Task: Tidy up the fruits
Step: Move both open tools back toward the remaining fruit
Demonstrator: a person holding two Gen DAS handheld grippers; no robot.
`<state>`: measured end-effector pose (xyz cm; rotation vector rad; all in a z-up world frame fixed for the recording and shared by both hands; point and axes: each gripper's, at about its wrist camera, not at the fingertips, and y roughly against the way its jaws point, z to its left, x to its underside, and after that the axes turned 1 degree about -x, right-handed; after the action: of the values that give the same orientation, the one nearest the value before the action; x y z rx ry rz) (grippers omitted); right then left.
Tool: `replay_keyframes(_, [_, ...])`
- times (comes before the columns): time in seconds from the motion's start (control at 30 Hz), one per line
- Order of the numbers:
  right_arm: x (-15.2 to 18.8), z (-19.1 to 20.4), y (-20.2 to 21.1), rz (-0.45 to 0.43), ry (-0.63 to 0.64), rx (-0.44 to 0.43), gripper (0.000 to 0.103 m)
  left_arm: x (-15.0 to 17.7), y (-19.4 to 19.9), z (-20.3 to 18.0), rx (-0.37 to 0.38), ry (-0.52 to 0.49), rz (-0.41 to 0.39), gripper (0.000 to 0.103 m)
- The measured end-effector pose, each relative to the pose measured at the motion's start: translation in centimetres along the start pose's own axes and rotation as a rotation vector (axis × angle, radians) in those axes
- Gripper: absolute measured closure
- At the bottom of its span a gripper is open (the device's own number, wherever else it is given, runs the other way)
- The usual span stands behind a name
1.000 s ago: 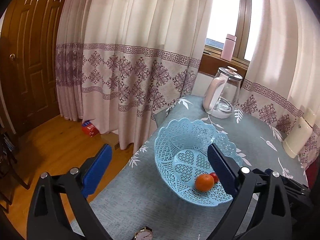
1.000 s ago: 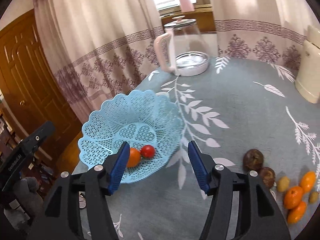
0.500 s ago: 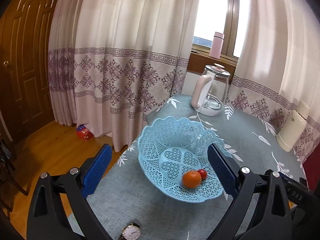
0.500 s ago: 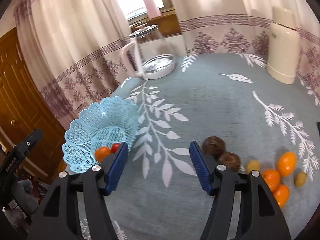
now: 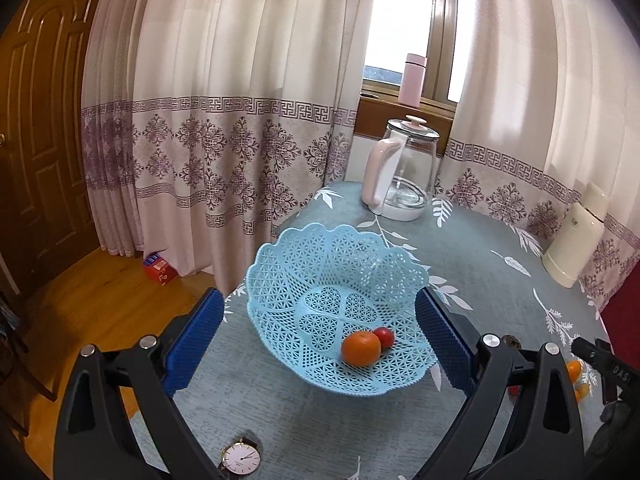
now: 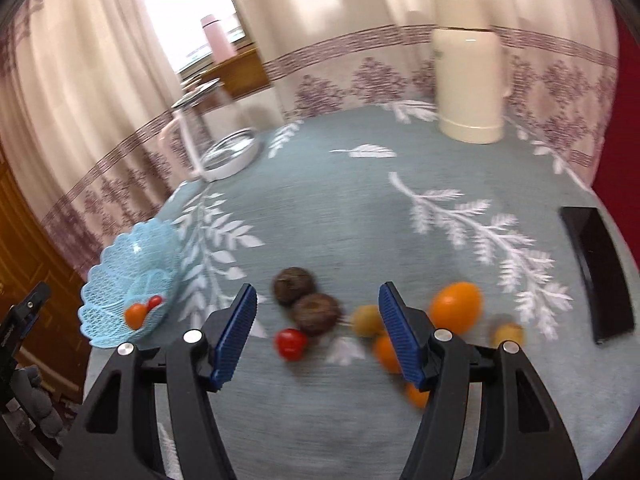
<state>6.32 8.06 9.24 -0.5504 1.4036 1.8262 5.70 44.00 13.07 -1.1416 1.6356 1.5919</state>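
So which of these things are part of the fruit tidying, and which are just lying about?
Part of the job: blue basket, orange and tomato inside it, loose fruit.

Lying about: glass kettle, cream flask, wristwatch, pink bottle.

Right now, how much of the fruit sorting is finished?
Only a start. The blue basket holds two pieces: an orange and a small red fruit. Nothing is in hand: the right tool hangs open above the loose pile, the left tool open near the basket. Left on the table: two brown fruits, a red one, several orange and yellowish ones.
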Motion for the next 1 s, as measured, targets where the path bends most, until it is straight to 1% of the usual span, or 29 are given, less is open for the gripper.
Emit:
replay_keyframes(0.23, [0.4, -4.4, 1.6, -0.014, -0.059, 0.067, 0.039, 0.3, 0.2, -0.8, 0.015, -0.025, 0.004, 0.005])
replay_keyframes(0.43, [1.9, -6.1, 1.6, 0.018, -0.060, 0.095, 0.039, 0.7, 0.1, -2.0, 0.028, -0.050, 0.011, 0.005])
replay_keyframes(0.67, [4.0, -6.3, 1.1, 0.065, -0.033, 0.095, 0.040, 1.2, 0.0, -3.4, 0.043, -0.084, 0.020, 0.005])
replay_keyframes(0.77, [4.7, -6.0, 0.7, 0.085, -0.016, 0.087, 0.042, 1.5, -0.1, -3.9, 0.049, -0.096, 0.026, 0.005])
replay_keyframes(0.93, [5.5, -5.8, -0.5, 0.112, 0.006, 0.098, 0.052, 2.0, -0.4, -4.6, 0.054, -0.115, 0.038, 0.005])
replay_keyframes(1.0, [5.5, -6.0, -1.1, 0.120, 0.005, 0.102, 0.053, 2.2, -0.6, -5.0, 0.061, -0.124, 0.046, 0.005])
